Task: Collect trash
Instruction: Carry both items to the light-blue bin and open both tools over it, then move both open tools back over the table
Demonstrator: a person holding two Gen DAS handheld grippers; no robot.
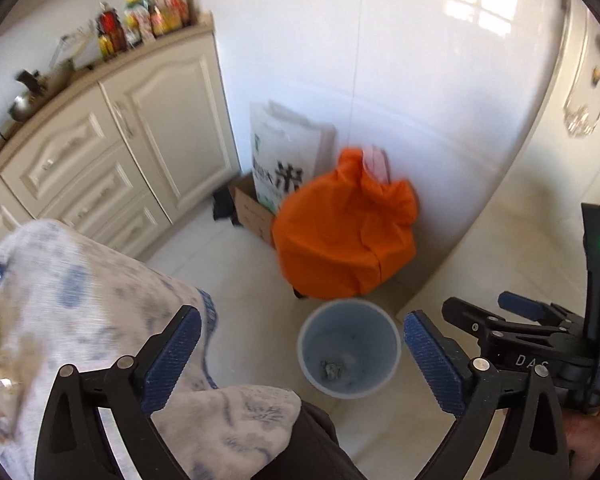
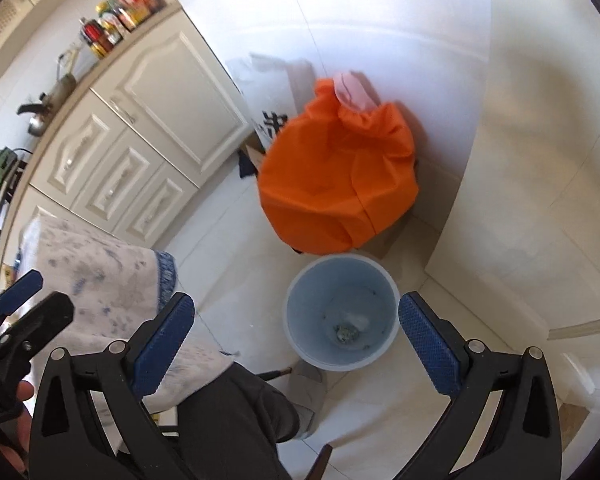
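Note:
A light blue trash bin (image 1: 388, 344) stands on the floor below both grippers, also in the right wrist view (image 2: 300, 312). A crumpled piece of trash (image 1: 332, 369) lies at its bottom, as the right wrist view (image 2: 346, 334) shows too. My left gripper (image 1: 302, 356) is open and empty above the bin. My right gripper (image 2: 296, 342) is open and empty above the bin. The right gripper also shows at the right edge of the left wrist view (image 1: 512, 312).
A table edge with a white and blue patterned cloth (image 1: 92, 300) is at the left. A large orange bag (image 1: 344, 232) sits behind the bin against the white wall. Cream cabinets (image 1: 140, 136) carry bottles (image 1: 148, 20). A person's leg (image 2: 236, 420) is below.

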